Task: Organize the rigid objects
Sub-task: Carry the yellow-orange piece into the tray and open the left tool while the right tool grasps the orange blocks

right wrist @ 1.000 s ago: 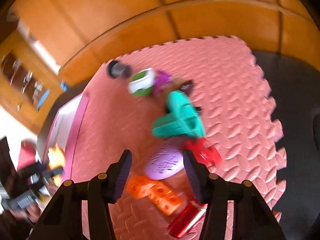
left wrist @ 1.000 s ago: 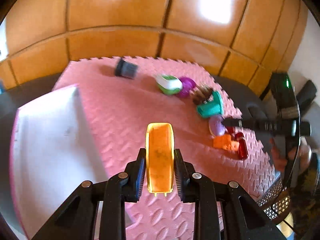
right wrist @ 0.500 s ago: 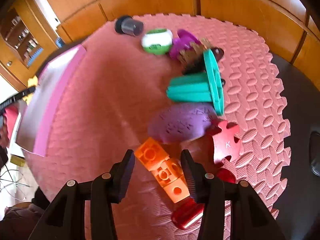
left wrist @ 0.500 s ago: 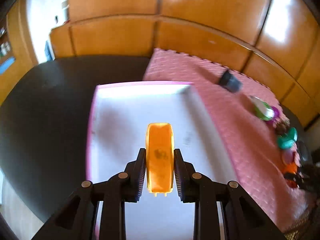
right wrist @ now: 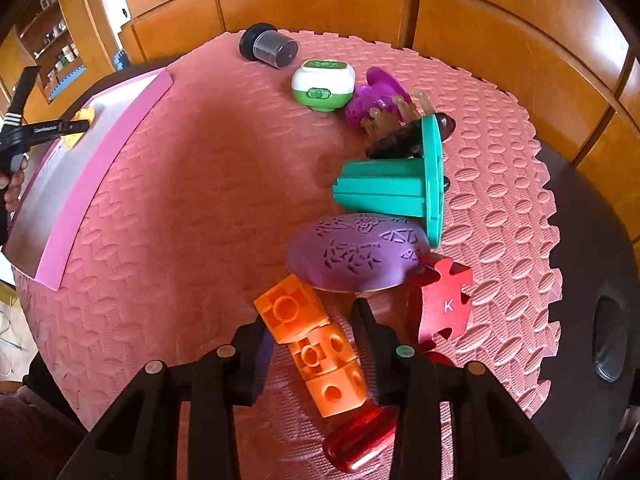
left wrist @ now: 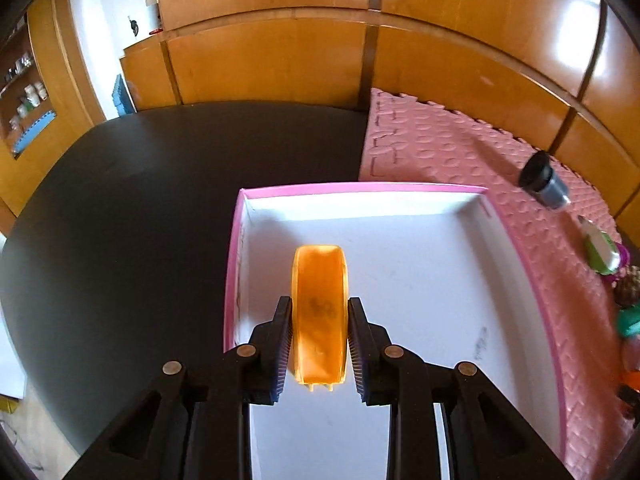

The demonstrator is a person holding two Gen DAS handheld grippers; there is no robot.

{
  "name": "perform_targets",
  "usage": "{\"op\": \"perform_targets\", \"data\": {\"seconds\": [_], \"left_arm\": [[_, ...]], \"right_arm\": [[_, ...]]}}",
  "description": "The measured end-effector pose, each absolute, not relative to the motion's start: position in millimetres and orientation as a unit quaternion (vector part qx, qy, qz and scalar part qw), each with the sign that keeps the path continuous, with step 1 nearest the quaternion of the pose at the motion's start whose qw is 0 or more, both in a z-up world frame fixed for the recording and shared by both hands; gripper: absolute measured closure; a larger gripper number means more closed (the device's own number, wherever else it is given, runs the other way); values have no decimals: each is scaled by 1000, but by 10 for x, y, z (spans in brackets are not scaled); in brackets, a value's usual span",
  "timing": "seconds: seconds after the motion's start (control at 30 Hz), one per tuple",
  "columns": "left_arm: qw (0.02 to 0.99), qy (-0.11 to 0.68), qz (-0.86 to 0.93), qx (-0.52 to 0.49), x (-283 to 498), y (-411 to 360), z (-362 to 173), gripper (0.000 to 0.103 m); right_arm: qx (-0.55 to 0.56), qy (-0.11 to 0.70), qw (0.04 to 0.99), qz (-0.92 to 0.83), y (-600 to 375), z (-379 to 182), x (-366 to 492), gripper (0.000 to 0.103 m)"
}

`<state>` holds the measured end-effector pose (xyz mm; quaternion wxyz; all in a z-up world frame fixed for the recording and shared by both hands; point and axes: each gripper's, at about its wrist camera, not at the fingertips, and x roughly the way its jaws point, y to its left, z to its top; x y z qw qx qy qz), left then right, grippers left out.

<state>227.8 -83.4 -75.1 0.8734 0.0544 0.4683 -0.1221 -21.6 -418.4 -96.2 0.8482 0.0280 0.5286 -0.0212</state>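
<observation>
Right gripper [right wrist: 314, 334] is down over the pink foam mat [right wrist: 192, 200], jaws closing around the orange block chain [right wrist: 314, 348] that lies between them. Just beyond lies the purple oval piece [right wrist: 354, 256], touching the red puzzle piece [right wrist: 446, 300] and the teal flanged piece [right wrist: 400, 188]. Far left, the left gripper [right wrist: 78, 126] holds an orange piece over the pink-rimmed tray [right wrist: 100, 176].

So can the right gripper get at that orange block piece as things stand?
Probably yes. The right gripper is already down over the orange blocks, one finger on each side, jaws closing. The purple egg shape and red puzzle piece crowd it but don't sit between the fingers.
</observation>
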Motion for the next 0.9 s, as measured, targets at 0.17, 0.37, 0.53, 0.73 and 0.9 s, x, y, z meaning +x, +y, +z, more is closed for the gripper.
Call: {"op": "perform_targets", "data": {"seconds": [0.17,0.37,0.53,0.73,0.9], "left_arm": [[876,467,-113,54,2327,-811,-783,75],[885,448,-117,44,2136,-742,-665,55],[892,438,-110,17,1858,-619,-557,49],[896,430,-108,18,1404,-589,-476,46],[902,414,-116,29,1004,-671,-391,46]], "right_arm": [[15,517,855,-18,-4161,-969,-273,65],[-15,503,864,-12,-4071,-969,-300,72],[-13,500,866,-7,-4052,-962,-297,79],[13,504,864,-4,-4104,-975,-260,77],[0,495,869,-12,-4066,-978,-290,77]]}}
